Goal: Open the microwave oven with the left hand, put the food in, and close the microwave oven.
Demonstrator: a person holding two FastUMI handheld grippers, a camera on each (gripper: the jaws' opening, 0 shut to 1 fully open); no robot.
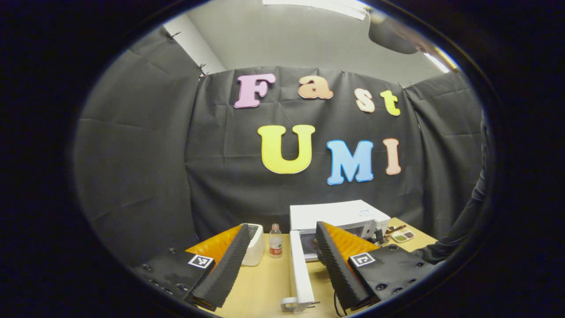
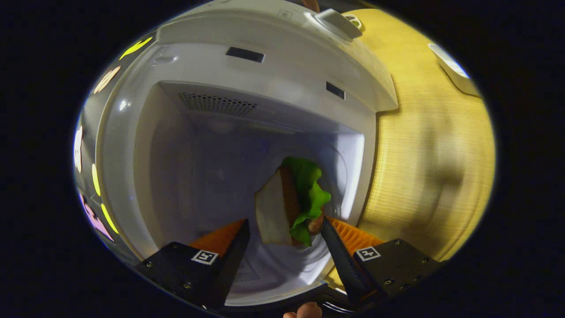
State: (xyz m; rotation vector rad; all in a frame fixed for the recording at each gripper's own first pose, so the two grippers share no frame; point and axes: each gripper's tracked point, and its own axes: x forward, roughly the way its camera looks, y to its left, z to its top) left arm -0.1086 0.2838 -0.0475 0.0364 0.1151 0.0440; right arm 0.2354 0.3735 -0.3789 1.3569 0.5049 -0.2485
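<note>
The white microwave [image 1: 337,214] stands on the wooden table [image 1: 265,282], its door [image 1: 300,269] swung open toward me. My left gripper [image 1: 281,227] hovers in front of it, open and holding nothing. In the right gripper view I look into the microwave cavity [image 2: 198,168]. A sandwich with green lettuce [image 2: 291,198] sits between the fingers of my right gripper [image 2: 285,223]. The jaws stand wide. The right finger [image 2: 335,247] touches the sandwich and a small gap shows beside the left finger [image 2: 236,247]. The right gripper is rolled sideways.
Left of the microwave stand a small bottle [image 1: 275,240] and a white appliance [image 1: 255,245]. A small tray of food [image 1: 402,235] lies to its right. A dark sleeve [image 1: 459,229] reaches in from the right edge. Bare tabletop [image 2: 432,176] lies beside the microwave.
</note>
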